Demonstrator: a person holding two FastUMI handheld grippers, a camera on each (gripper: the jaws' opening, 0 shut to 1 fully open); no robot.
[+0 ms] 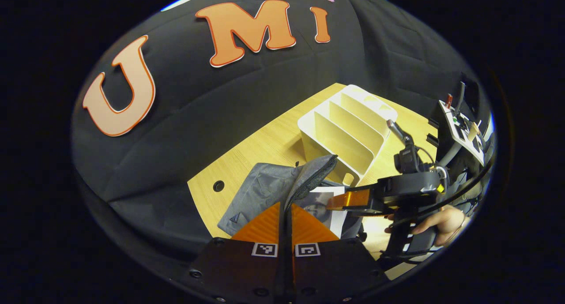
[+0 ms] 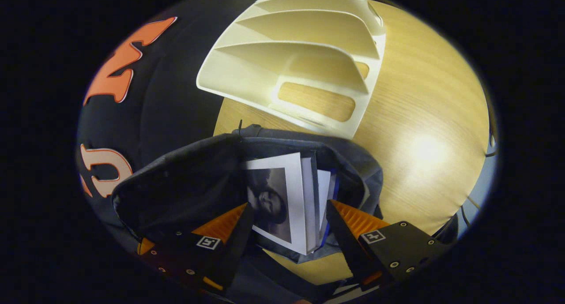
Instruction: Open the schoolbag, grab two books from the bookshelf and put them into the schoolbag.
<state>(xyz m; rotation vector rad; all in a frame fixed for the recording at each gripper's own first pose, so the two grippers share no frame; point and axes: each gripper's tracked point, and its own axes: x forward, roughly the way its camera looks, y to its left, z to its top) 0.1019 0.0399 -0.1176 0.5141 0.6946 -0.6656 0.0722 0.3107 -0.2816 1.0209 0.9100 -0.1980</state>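
one grey schoolbag [image 1: 260,193] is seen lying on one wooden table [image 1: 265,145], with one cream bookshelf [image 1: 344,132] standing just behind it; four slots can be counted in the bookshelf from the left gripper view, and no book is seen standing in them. two books [image 2: 304,198] are seen side by side in the open mouth of the schoolbag in the right gripper view, the nearer one with a dark photo cover [image 2: 269,202], the farther one [image 2: 332,189] edged in blue behind it, both sticking partly out toward the camera. two grippers are counted. the schoolbag's back edge is seen touching or nearly touching the foot of the bookshelf, while a wide stretch of bare table is left to the right of both in the right gripper view; the table's far edge is met by the black cloth wall. the left gripper [image 1: 286,215] is seen pressed together on the raised flap [image 1: 311,174] of the schoolbag, which is pinched between both fingers and held up. the right gripper [image 2: 289,229] is seen spread wide, one finger on each side of the books; whether the fingers touch the books cannot be told. in the left gripper view the right gripper [image 1: 348,200] is seen reaching into the bag's mouth, held by a hand [image 1: 441,220].
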